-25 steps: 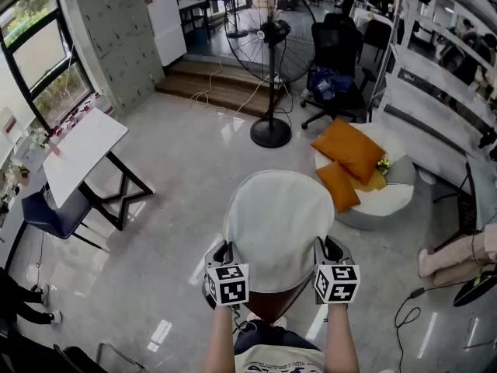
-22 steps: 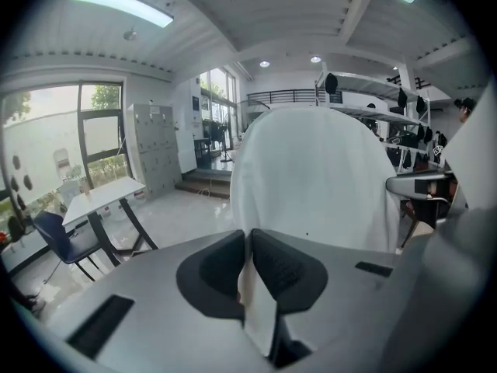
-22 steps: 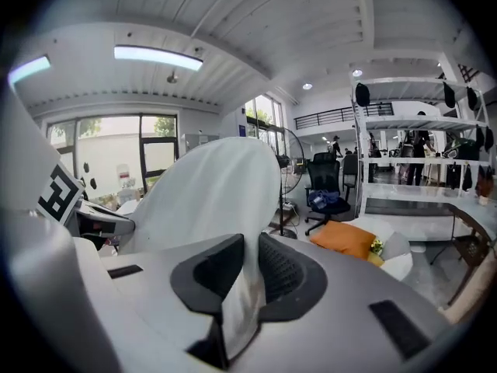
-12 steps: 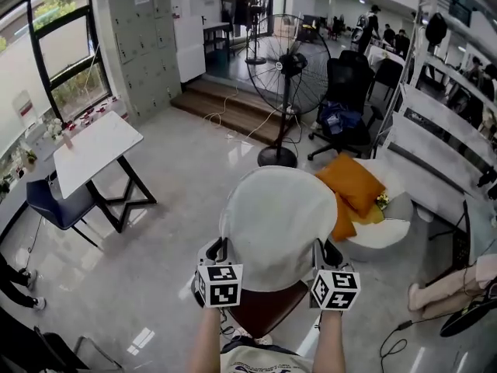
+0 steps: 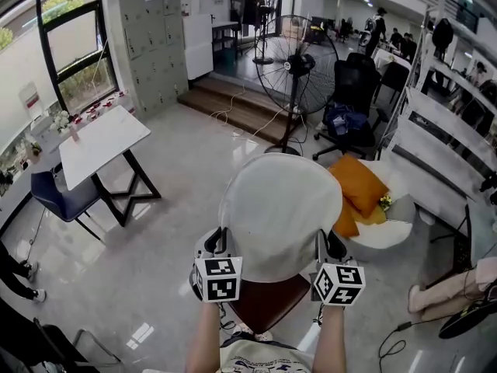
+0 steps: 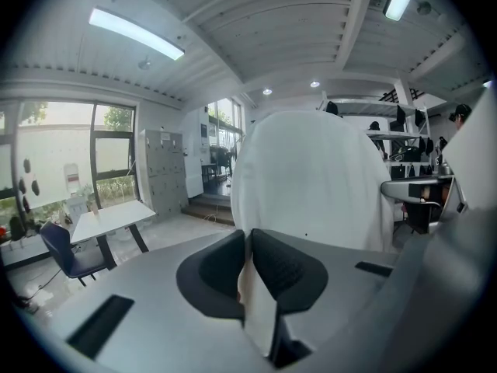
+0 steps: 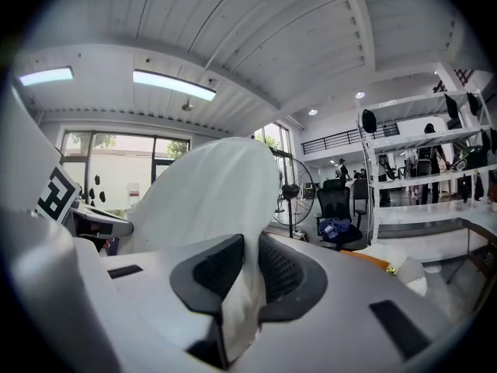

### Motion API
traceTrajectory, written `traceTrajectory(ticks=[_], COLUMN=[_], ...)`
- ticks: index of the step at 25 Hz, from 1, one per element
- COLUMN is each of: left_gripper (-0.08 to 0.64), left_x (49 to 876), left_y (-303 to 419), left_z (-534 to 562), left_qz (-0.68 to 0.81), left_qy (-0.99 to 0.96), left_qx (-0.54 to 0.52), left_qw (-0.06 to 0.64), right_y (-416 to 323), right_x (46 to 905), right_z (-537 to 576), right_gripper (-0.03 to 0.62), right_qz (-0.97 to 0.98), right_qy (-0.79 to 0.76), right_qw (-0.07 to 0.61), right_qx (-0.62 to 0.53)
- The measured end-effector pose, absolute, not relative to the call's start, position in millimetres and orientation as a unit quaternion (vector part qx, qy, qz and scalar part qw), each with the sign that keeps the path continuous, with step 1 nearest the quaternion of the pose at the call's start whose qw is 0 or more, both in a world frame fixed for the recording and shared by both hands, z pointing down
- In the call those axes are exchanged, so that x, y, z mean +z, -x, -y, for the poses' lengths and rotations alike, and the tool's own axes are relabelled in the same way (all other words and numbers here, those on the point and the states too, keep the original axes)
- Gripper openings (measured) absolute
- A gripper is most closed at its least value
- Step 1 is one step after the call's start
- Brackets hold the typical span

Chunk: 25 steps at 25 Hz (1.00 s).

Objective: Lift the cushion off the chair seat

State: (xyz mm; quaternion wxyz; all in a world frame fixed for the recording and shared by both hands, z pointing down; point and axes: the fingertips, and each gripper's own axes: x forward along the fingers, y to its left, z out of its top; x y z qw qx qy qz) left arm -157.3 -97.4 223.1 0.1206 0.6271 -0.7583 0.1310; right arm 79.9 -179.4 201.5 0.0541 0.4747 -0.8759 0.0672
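A white round cushion hangs in the air in the head view, held up by both hands above the dark red chair seat. My left gripper is shut on the cushion's left edge, my right gripper on its right edge. In the left gripper view the white cushion fills the middle and its fabric is pinched between the black pads. The right gripper view shows the cushion rising to the left, with its edge squeezed between the pads.
A standing fan is behind the cushion. At the right lies a round white pouf with orange cushions. A black office chair stands farther back. At the left are a white table and a blue chair.
Both grippers have lifted the cushion upward. More of the dark red chair seat shows under it now.
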Motion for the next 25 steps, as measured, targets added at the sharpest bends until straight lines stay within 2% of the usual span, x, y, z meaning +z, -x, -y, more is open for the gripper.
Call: traceTrajectory(ticks=[25], left_gripper=[0.046], left_x=[219.4], left_y=[168.2], left_z=[98.1], left_qz=[0.754], left_qy=[-0.632], left_qx=[0.126], left_qw=[0.125], right_y=[-70.7], right_x=[196.9], right_z=[179.2], right_gripper=[0.075], right_qz=[0.872], right_qy=[-0.482], right_qw=[0.056], right_qx=[0.063])
